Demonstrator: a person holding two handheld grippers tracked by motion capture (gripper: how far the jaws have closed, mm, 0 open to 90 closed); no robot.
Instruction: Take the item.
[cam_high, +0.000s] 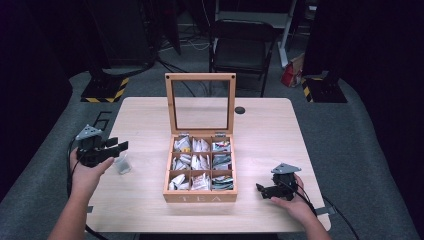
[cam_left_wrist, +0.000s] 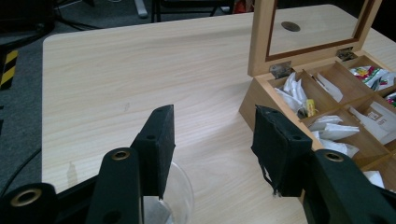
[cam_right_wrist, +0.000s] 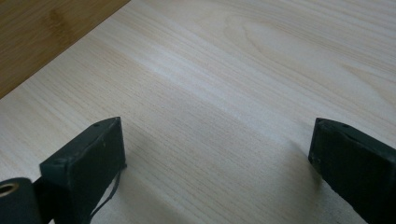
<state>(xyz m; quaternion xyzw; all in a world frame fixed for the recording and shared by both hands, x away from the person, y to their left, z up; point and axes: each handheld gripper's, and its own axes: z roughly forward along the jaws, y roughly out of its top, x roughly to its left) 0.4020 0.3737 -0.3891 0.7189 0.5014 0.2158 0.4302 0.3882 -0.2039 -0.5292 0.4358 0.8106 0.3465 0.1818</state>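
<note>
1. High view: left gripper (cam_high: 116, 146) is hovering with jaws spread and nothing between them, just above a small clear cup (cam_high: 122, 164) that is standing on the table (cam_high: 265, 130) left of the tea box (cam_high: 200, 196). Right gripper (cam_high: 262, 189) is resting by the box's right front corner, jaws spread, empty. My read on the risk: the cup is light, so a jaw clipping its rim could be tipping it.
2. Left gripper view: matte black blocky jaws are standing apart over pale wood grain. The cup (cam_left_wrist: 180, 198) is sitting low, under the nearer jaw; it is thin, glossy and see-through, with something pale inside that I cannot make out. The box (cam_left_wrist: 250, 105) is light wood with a glazed lid (cam_left_wrist: 317, 28) propped upright on brass hinges, its compartments holding paper sachets (cam_left_wrist: 334, 133). A swing that way could be knocking the lid.
3. Right gripper view: jaws are gaping wide over bare smooth table (cam_right_wrist: 224, 93).
</note>
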